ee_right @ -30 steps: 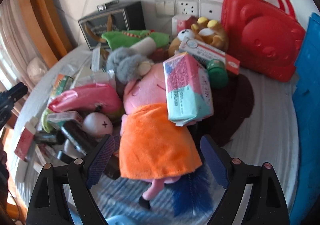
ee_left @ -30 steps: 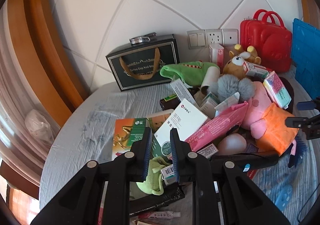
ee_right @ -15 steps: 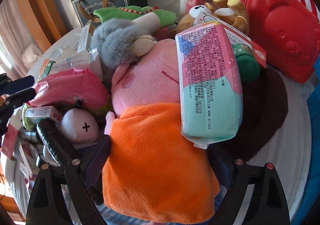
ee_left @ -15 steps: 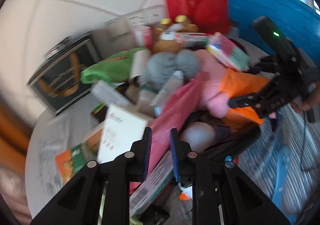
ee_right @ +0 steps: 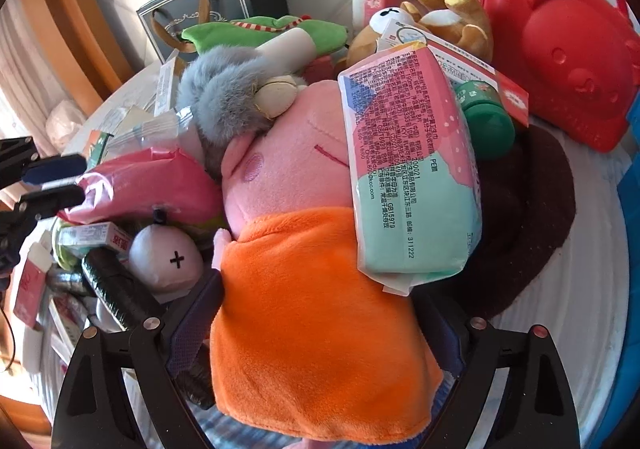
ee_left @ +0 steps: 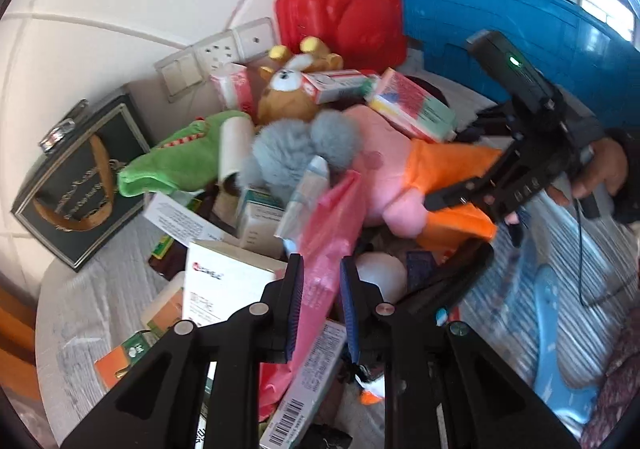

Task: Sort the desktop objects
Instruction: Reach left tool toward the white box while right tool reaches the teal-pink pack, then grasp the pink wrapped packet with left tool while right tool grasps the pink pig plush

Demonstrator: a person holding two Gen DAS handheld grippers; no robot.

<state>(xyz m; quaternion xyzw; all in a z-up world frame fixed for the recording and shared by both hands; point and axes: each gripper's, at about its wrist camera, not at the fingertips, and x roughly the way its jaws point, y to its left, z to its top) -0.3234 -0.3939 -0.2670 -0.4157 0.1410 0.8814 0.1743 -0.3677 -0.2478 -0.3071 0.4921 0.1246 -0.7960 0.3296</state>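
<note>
A pink pig plush in an orange dress [ee_right: 316,301] lies on top of a pile of toys and boxes; it also shows in the left wrist view [ee_left: 400,177]. My right gripper [ee_right: 320,325] has its jaws wide, one on each side of the orange dress, and I cannot tell if they press it. A pink and mint tissue pack [ee_right: 408,169] rests on the pig. My left gripper [ee_left: 320,301] has a narrow gap between its jaws, and the end of a pink plastic pouch [ee_left: 332,233] sits in that gap.
A red bear-shaped case [ee_right: 560,37] and a blue crate [ee_left: 520,45] stand at the right. A dark gift box [ee_left: 76,185], a green crocodile plush [ee_left: 180,165], a brown bear plush [ee_right: 452,21], a grey furry toy [ee_right: 228,97] and a white box [ee_left: 224,289] crowd the pile.
My right gripper has moved forward until its jaws flank the pig's orange dress. My left gripper has swung right across the pile and now points at the pink pouch.
</note>
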